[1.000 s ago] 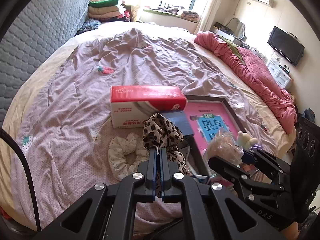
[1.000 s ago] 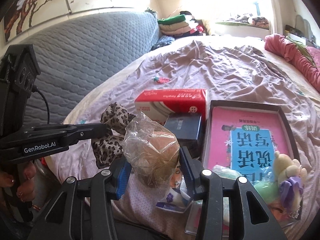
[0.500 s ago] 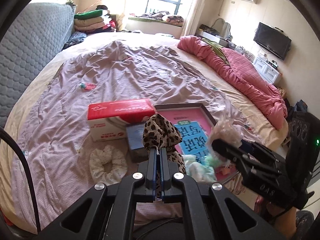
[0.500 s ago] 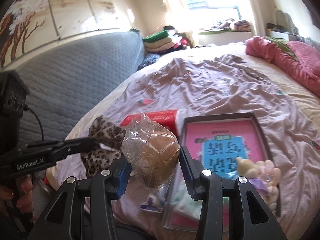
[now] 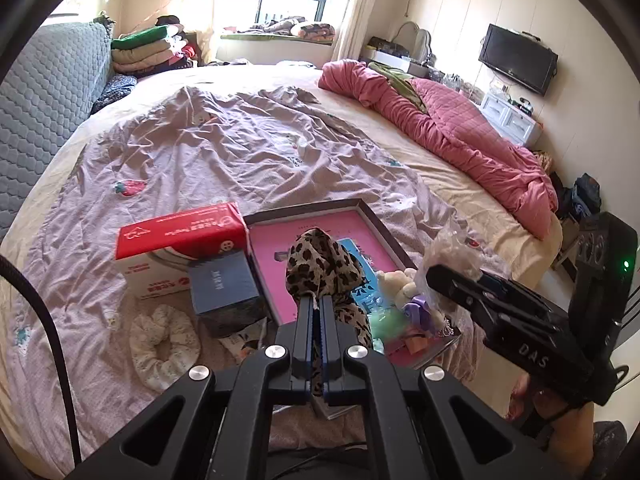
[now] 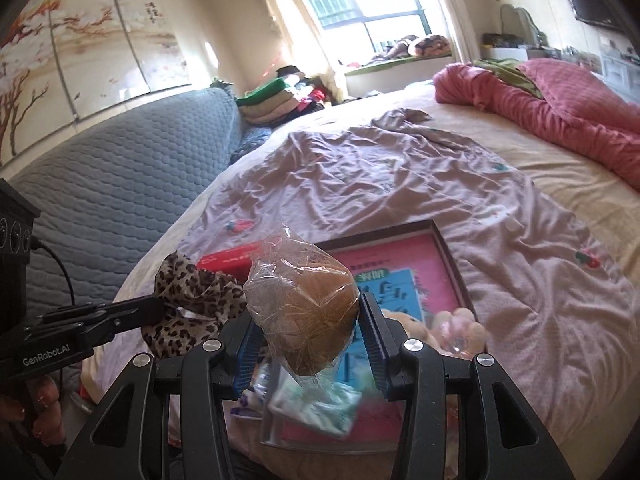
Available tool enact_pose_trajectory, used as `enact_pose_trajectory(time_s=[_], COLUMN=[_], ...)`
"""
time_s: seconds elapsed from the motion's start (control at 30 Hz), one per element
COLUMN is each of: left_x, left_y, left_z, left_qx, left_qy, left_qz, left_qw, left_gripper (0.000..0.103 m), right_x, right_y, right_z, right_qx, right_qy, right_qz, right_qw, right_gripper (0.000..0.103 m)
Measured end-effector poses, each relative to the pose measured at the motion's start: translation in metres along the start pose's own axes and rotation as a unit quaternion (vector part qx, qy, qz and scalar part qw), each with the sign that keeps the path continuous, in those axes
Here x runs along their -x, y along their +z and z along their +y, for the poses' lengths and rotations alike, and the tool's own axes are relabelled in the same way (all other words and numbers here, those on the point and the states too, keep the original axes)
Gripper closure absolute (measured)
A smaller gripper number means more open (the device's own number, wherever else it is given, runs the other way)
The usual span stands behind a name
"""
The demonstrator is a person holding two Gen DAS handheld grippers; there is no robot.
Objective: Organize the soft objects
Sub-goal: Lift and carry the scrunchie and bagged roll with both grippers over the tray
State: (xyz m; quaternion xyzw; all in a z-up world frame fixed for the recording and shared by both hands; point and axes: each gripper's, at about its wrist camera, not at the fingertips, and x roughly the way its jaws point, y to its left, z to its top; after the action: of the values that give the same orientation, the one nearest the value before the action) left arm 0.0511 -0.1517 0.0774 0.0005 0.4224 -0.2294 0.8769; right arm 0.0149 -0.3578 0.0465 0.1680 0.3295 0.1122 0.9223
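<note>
Scrunchie and bagged bun carried above the tray.
We pinch the limp leopard scrunchie [image 5: 324,268] in the left hand-held gripper [image 5: 319,312]; the right hand-held gripper [image 6: 308,344] cradles the squashy bagged bun [image 6: 304,316] lightly.

"GenRobot.AI" on left gripper [image 6: 152,310], "DAS" on right gripper [image 5: 448,280] (its side)

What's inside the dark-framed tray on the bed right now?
In the tray: a pink book, a small plush toy, a purple piece and a green-white packet. The leopard scrunchie, held in front, covers the book's middle.
</note>
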Motion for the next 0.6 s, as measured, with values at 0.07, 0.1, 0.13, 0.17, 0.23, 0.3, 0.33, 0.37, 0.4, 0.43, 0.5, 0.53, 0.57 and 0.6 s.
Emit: enact_pose_trajectory(time_s=[0.07,0.1,0.13,0.17,0.23,0.3,0.33,0.37,0.4,0.43,0.5,0.53,0.57,0.6], left_x=[-0.008,-0.014,-0.018,-0.024,-0.034,-0.046,-0.051,-0.058,-0.062,-0.066,-0.075,-0.078,-0.081,-0.085], left_y=[0.001,0.002,0.002,0.002,0.001,0.001,0.001,0.002,0.002,0.003,0.004,0.004,0.005,0.005], left_z=[-0.004,-0.005,-0.007,-0.008,-0.011,-0.014,-0.016,-0.017,-0.017,-0.018,-0.018,-0.018,-0.017,-0.016], left_qx=[-0.002,-0.002,-0.003,-0.004,-0.006,-0.008,-0.008,-0.009,-0.010,-0.011,-0.012,-0.012,-0.011,-0.009], left_qy=[-0.003,-0.003,-0.002,-0.003,-0.004,-0.004,-0.005,-0.008,-0.008,-0.008,-0.008,-0.007,-0.007,-0.007], left_qz=[0.005,0.009,0.012,0.016,0.020,0.029,0.032,0.036,0.040,0.043,0.046,0.048,0.050,0.052], left_qw=[1.0000,1.0000,0.9999,0.9999,0.9998,0.9995,0.9994,0.9993,0.9991,0.9990,0.9988,0.9987,0.9986,0.9986], left_gripper=[0.100,0.100,0.100,0.100,0.100,0.100,0.100,0.100,0.100,0.100,0.100,0.100,0.100,0.100], right_x=[-0.001,-0.002,-0.003,-0.004,-0.009,-0.013,-0.016,-0.018,-0.021,-0.023,-0.028,-0.031,-0.034,-0.037], right_y=[-0.003,-0.005,-0.008,-0.012,-0.017,-0.025,-0.028,-0.030,-0.032,-0.033,-0.036,-0.037,-0.038,-0.040], right_z=[-0.004,-0.006,-0.008,-0.009,-0.013,-0.015,-0.016,-0.016,-0.016,-0.017,-0.018,-0.018,-0.017,-0.017], right_qx=[-0.004,-0.006,-0.007,-0.007,-0.008,-0.010,-0.009,-0.008,-0.007,-0.008,-0.010,-0.008,-0.005,-0.001], right_qy=[-0.001,0.000,-0.001,-0.003,-0.003,-0.004,-0.003,-0.004,-0.005,-0.005,-0.006,-0.006,-0.007,-0.009], right_qz=[0.007,0.012,0.018,0.026,0.040,0.055,0.060,0.064,0.068,0.070,0.073,0.075,0.079,0.083], right_qw=[1.000,1.000,1.000,1.000,0.999,0.998,0.998,0.998,0.998,0.997,0.997,0.997,0.997,0.997], right_gripper=[0.055,0.055,0.055,0.055,0.055,0.055,0.055,0.055,0.055,0.055,0.055,0.055,0.055,0.055])
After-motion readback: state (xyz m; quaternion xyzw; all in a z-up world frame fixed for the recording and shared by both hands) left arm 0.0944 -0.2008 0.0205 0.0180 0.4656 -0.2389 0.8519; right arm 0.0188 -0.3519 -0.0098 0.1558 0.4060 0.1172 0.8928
